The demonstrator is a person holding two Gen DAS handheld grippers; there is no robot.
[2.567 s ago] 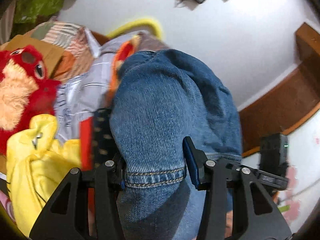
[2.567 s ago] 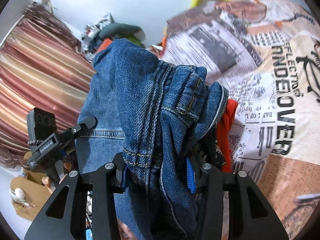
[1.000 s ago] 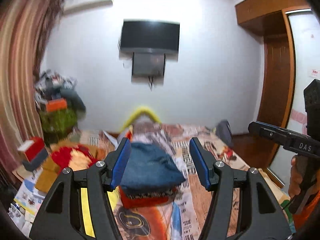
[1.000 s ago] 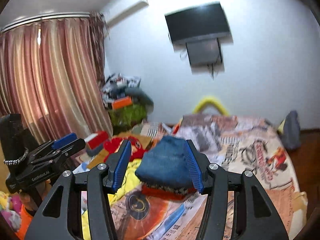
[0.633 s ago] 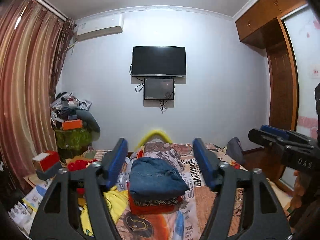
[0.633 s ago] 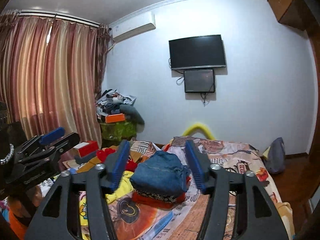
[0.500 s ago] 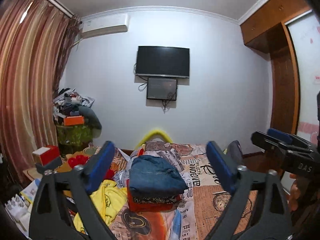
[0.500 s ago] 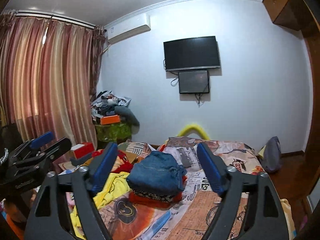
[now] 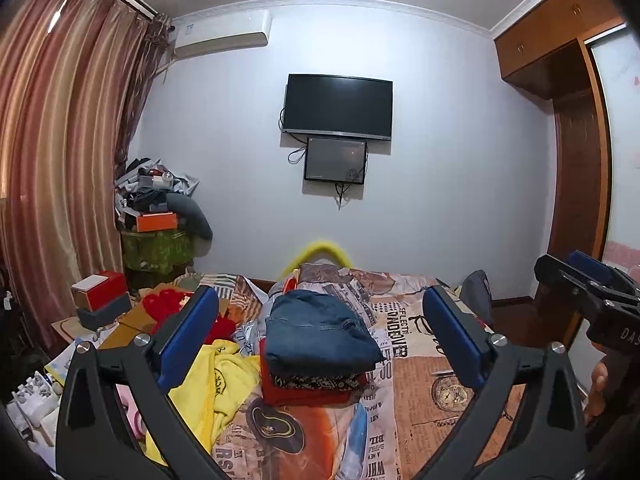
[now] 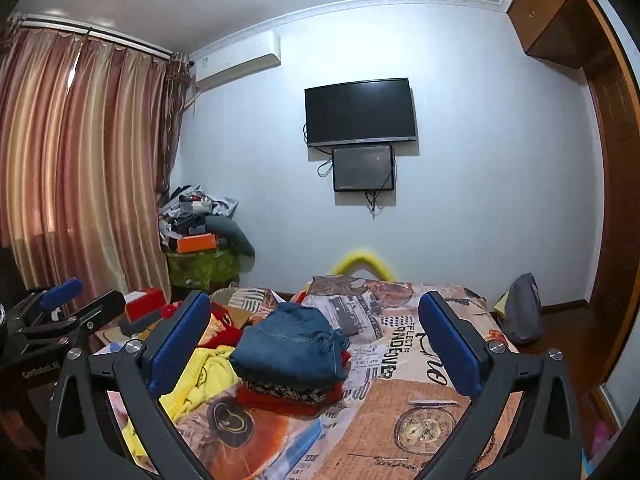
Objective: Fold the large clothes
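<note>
Folded jeans [image 9: 320, 334] are seen set down on a stack of folded clothes [image 9: 316, 384] on the bed [image 9: 432, 408], well ahead of both grippers. The left gripper [image 9: 320, 344] and right gripper [image 10: 316, 340] have just been opened wide and drawn back, nothing between them. The jeans were gripped moments earlier; this fold is judged finished.

A bed [image 9: 420, 392] with a newspaper-print cover holds a stack of folded clothes [image 9: 320, 344] mid-bed and a yellow garment [image 9: 224, 380] toward its left edge.
</note>
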